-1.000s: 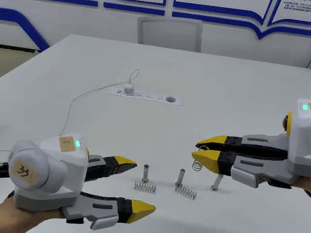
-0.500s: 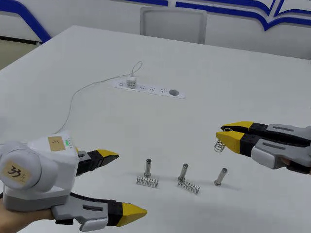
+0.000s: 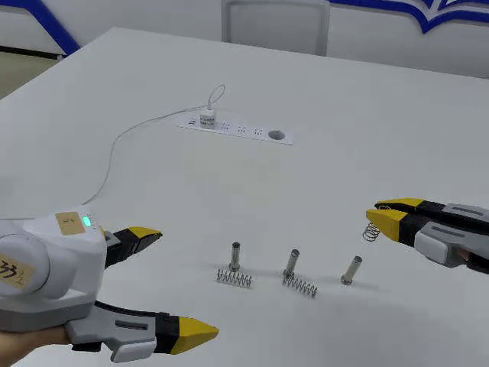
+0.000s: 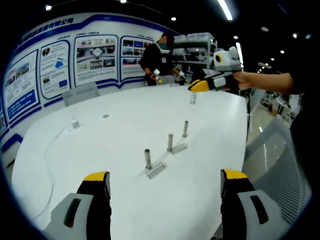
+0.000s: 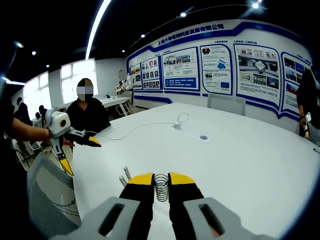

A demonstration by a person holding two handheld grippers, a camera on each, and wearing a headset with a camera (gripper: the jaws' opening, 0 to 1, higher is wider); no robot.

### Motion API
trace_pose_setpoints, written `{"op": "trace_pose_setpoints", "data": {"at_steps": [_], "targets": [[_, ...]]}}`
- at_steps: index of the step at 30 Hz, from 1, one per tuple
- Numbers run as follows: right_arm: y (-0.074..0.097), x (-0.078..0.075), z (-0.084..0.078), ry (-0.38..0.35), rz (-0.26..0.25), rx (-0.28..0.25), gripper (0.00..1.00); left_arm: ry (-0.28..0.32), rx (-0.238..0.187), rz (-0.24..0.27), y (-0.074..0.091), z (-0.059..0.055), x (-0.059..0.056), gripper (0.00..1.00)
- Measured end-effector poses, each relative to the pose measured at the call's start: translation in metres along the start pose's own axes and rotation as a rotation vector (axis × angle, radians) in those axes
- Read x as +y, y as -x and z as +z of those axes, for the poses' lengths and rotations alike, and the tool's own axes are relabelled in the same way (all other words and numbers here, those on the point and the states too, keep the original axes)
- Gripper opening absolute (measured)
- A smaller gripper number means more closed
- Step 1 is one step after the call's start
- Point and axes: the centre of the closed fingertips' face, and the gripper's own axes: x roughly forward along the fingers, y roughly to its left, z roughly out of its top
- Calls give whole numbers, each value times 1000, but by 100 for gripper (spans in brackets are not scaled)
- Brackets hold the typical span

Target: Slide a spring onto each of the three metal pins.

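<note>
Obs.: the right gripper (image 3: 378, 212) has its yellow-tipped jaws pressed together on one small steel coil spring (image 3: 371, 229), which hangs from the tips in the air. The right gripper view confirms it, with the coil (image 5: 161, 187) pinched between the two tips. Over the last second this gripper has drawn back and up from the row of pins. The spring was low over the gap between the middle and right-hand pins. It now sits at about 1 o'clock of the right-hand short grey metal pin (image 3: 352, 269), clear of it. The head view has also tipped downward, so part of the shift is camera, but the change relative to the pins holds. The left gripper (image 3: 185, 281) has its jaws wide apart with nothing between them, at 8 o'clock of the pins. It too has backed off from the left-hand pin (image 3: 235, 256), which it was close beside. That pin, the middle pin (image 3: 292, 262) and the right-hand one all stand bare on the white table (image 3: 344, 115). Two loose coil springs lie flat there, one (image 3: 234, 277) at 6 o'clock of the left-hand pin's foot, the other (image 3: 300, 286) at 5 o'clock of the middle pin's foot. Judgement: none of three is done. The first spring is in hand but not yet lined up, and its bore must come over a pin top before lowering. A slim pin may tip if nudged.
</note>
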Motion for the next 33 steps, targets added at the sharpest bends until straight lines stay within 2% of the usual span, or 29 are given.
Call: {"op": "trace_pose_setpoints", "data": {"at_steps": [3,9,13,19,23,33], "targets": [[-3,-5,-7,-13,-10,9,11,3,17,18,1,-4,5,94],[-8,-11,-18,-40,-23,21,11,27,19,46,4,-7,13,98],[-11,-13,-25,-57,-30,27,11,29,29,40,5,-10,11,100],[-19,-17,-41,-70,-54,48,11,32,63,57,4,-20,12,100],[-22,-22,-46,-97,-67,51,11,40,64,63,5,-21,13,100],[-29,-24,-54,-110,-73,67,11,41,73,64,3,-22,14,100]]}}
